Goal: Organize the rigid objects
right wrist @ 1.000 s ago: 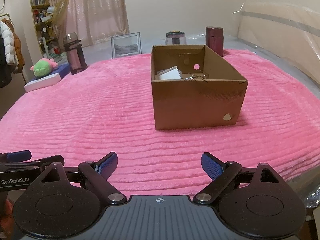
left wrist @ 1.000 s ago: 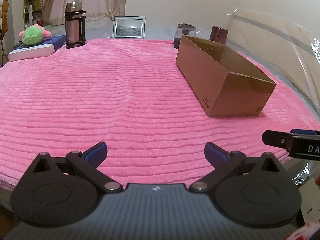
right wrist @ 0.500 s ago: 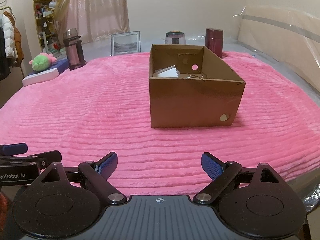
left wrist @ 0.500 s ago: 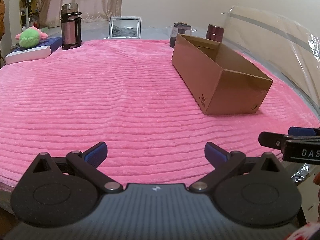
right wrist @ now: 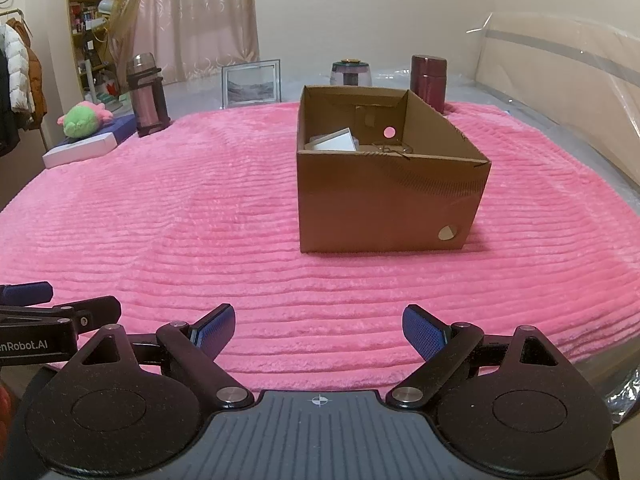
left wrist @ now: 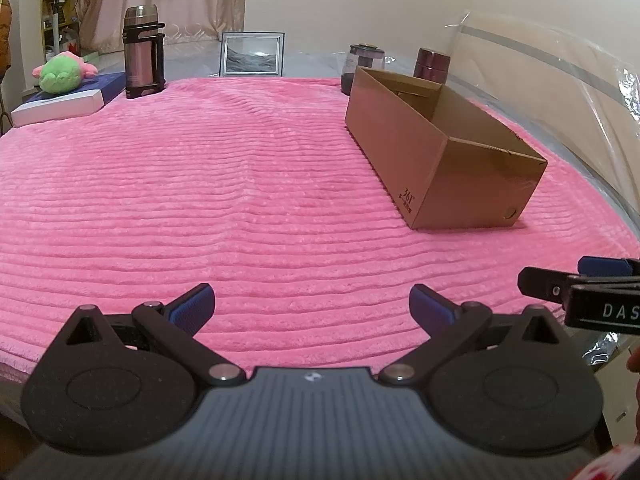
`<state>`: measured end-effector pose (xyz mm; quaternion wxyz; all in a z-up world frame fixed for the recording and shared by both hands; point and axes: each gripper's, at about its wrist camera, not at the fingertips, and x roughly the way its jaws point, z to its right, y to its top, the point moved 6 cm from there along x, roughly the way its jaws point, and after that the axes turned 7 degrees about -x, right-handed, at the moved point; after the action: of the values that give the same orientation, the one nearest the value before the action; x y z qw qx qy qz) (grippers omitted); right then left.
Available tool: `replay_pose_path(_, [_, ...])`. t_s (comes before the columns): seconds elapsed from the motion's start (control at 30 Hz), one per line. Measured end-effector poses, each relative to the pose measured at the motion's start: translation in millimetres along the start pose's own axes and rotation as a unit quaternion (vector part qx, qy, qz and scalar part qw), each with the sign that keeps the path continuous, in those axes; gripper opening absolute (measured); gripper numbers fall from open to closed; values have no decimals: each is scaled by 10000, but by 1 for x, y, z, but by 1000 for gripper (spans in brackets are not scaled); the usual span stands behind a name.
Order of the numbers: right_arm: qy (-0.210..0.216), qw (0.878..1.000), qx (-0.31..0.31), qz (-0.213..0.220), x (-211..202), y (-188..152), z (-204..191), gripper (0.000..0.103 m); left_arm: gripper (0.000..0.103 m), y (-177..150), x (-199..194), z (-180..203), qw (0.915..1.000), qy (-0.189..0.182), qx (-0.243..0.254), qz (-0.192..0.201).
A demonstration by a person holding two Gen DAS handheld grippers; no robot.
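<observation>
A brown cardboard box (right wrist: 384, 196) (left wrist: 440, 160) stands open on the pink ribbed blanket (right wrist: 200, 220) (left wrist: 200, 200); a white flat item (right wrist: 334, 142) lies inside it. Along the far edge stand a steel thermos (left wrist: 142, 52) (right wrist: 147, 94), a picture frame (left wrist: 252, 54) (right wrist: 251, 83), a glass jar (left wrist: 366, 60) (right wrist: 351, 74) and a maroon canister (left wrist: 431, 65) (right wrist: 429, 80). My left gripper (left wrist: 310, 304) is open over the blanket's near edge, holding nothing. My right gripper (right wrist: 318, 330) is open and empty too, well short of the box.
A green plush toy (left wrist: 62, 74) (right wrist: 82, 119) rests on a flat white-and-blue box (left wrist: 68, 98) (right wrist: 90, 142) at the far left. Clear plastic sheeting (left wrist: 560, 92) rises along the right side. Shelves, a fan and hanging coats (right wrist: 20, 80) stand beyond the bed's left.
Both views have shifted slightly. The grippers stay open and empty; nothing on the blanket has moved.
</observation>
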<state>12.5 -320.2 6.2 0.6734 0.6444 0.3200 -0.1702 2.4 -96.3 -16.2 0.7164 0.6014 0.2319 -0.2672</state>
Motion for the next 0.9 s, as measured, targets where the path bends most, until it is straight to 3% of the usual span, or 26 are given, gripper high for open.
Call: replay_pose_path(0.9, [-14, 10000, 5, -19, 1, -3, 3, 88, 102, -2, 4, 1, 10000, -30, -33, -27])
